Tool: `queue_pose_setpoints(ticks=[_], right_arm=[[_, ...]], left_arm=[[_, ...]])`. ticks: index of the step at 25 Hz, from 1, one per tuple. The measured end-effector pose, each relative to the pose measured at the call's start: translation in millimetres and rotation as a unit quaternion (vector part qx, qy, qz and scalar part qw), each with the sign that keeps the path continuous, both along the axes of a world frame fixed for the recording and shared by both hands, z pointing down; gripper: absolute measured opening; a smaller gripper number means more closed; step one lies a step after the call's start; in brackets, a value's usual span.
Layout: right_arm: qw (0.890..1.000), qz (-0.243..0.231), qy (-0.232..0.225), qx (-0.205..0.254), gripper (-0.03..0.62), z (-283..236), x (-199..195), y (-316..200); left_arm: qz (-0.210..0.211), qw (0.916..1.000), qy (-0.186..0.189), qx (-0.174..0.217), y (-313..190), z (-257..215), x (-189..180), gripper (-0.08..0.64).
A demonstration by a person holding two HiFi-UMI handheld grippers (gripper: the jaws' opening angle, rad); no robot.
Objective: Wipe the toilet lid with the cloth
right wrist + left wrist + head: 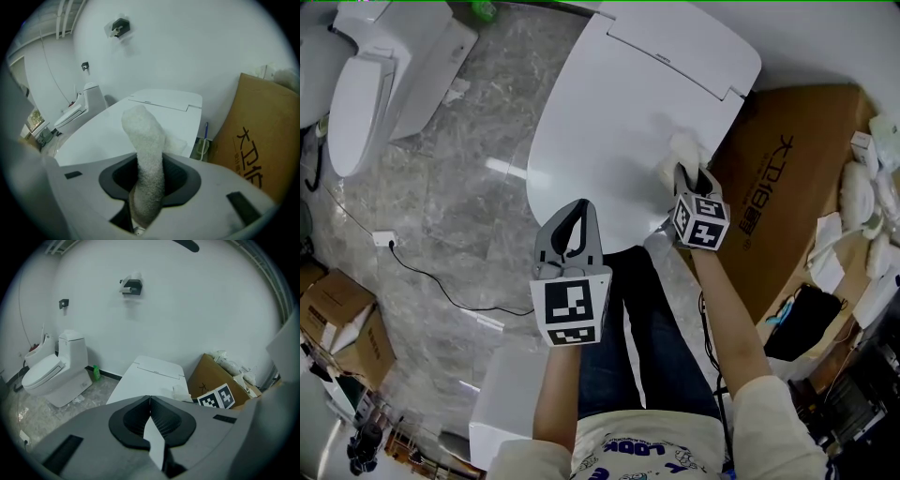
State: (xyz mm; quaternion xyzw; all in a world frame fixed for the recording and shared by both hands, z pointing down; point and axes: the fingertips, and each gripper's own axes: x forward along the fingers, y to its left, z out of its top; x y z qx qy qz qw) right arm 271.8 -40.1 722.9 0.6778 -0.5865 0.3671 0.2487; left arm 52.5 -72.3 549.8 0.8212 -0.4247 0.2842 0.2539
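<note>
The white toilet lid (619, 112) lies closed in the middle of the head view. My right gripper (695, 180) is over the lid's right edge, shut on a white fluffy cloth (680, 155) that rests on the lid. In the right gripper view the cloth (145, 140) sticks up between the jaws, with the lid (108, 129) beyond it. My left gripper (575, 223) hangs over the lid's near edge, jaws shut and empty. The left gripper view shows the lid (145, 378) ahead and the cloth (180, 392) on its right side.
A second white toilet (375, 75) stands at the far left on the marble floor. A large cardboard box (787, 178) lies right of the lid, with white clutter beyond it. A cable and socket (384, 239) lie on the floor, and small boxes (342, 319) sit at the lower left.
</note>
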Motion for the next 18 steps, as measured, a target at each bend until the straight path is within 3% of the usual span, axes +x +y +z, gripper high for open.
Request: queue_pose_setpoints(ticks=[18], right_arm=[[0.997,-0.071,-0.015,-0.030,0.120,4.1,-123.2,93.7]], left_arm=[[-0.027,0.9996,-0.002,0.003,26.4,-2.2,-43.7,0.005]])
